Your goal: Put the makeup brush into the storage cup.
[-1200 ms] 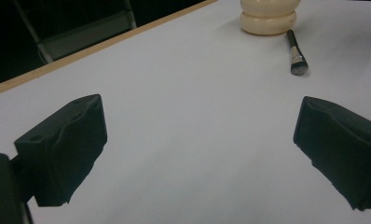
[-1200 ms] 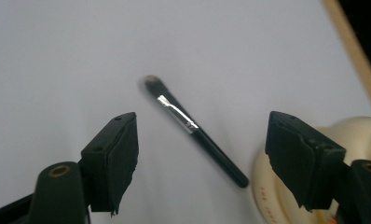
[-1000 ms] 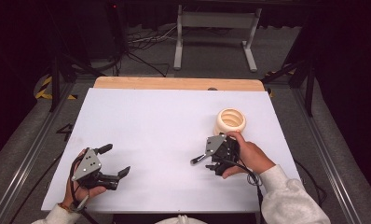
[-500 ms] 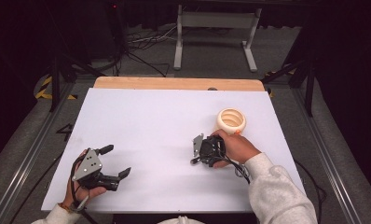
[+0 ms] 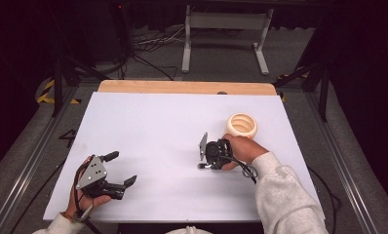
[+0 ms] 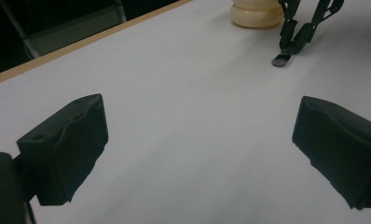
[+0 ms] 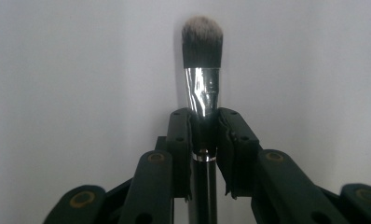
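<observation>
Brush (image 7: 202, 70) in right tool (image 5: 207, 155); holder (image 5: 241, 125) perhaps just behind.

Left gripper (image 6: 200, 140): two black fingers (image 6: 65, 147) spread wide above bare white counter (image 6: 183, 107). Far edge: cream ribbed holder (image 6: 257, 13); beside it, right gripper (image 6: 305, 25), brush tip near the counter

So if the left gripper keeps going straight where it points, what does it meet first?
Bare white table lies ahead of the open left gripper. Farther along, probably the right gripper and its brush tip, before the cream holder; depth is unclear.
</observation>
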{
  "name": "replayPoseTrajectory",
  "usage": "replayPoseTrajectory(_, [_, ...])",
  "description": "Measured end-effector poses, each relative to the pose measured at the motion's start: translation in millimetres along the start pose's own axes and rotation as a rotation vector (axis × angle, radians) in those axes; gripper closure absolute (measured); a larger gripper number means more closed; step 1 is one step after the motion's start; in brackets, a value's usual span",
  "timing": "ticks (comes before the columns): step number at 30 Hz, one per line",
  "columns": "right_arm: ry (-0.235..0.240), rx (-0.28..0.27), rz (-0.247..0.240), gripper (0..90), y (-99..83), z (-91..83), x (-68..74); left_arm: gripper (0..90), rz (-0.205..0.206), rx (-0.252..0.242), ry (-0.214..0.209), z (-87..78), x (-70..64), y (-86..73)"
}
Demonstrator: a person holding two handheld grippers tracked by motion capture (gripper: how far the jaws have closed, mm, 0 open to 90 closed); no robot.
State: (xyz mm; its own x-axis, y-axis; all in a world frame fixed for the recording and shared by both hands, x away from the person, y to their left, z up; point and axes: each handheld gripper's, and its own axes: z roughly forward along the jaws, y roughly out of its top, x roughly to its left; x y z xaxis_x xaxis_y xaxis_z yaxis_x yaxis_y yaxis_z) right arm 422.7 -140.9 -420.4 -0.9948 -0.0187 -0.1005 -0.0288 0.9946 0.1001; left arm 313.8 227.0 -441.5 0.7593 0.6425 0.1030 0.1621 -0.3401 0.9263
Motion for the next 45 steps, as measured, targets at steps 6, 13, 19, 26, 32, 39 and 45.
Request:
replayPoseTrajectory(6, [-0.027, -0.022, -0.002, 77.1, -2.7, -0.6, 3.8, 4.3, 0.004, -0.001, 0.001, -1.5, -0.3, 0.0])
replayPoseTrajectory(13, [-0.109, -0.149, 0.045, 80.0, -21.7, -5.3, 12.0, 4.6, 0.002, 0.0, 0.0, -1.6, 0.1, 1.0])
replayPoseTrajectory(19, [-0.209, -0.277, 0.107, 80.1, -34.9, -15.5, 20.9, 4.6, -0.002, -0.003, 0.009, -1.2, 0.6, 1.1])
replayPoseTrajectory(26, [-0.301, -0.476, 0.202, 80.1, -50.4, -42.1, 29.2, 4.6, -0.012, -0.005, 0.006, -1.7, 2.0, 1.0])
replayPoseTrajectory(32, [-0.364, -0.644, 0.262, 80.1, -57.7, -58.4, 35.9, 4.6, -0.015, -0.005, 0.006, -1.4, 2.0, 1.1])
replayPoseTrajectory(39, [-0.44, -0.845, 0.353, 80.1, -65.2, -76.1, 41.6, 4.7, -0.025, -0.017, 0.014, -1.7, 3.6, 0.7])
replayPoseTrajectory(45, [-0.501, -0.953, 0.431, 80.1, -69.2, -85.2, 39.4, 4.6, -0.028, -0.023, 0.011, -2.0, 5.2, 0.5])
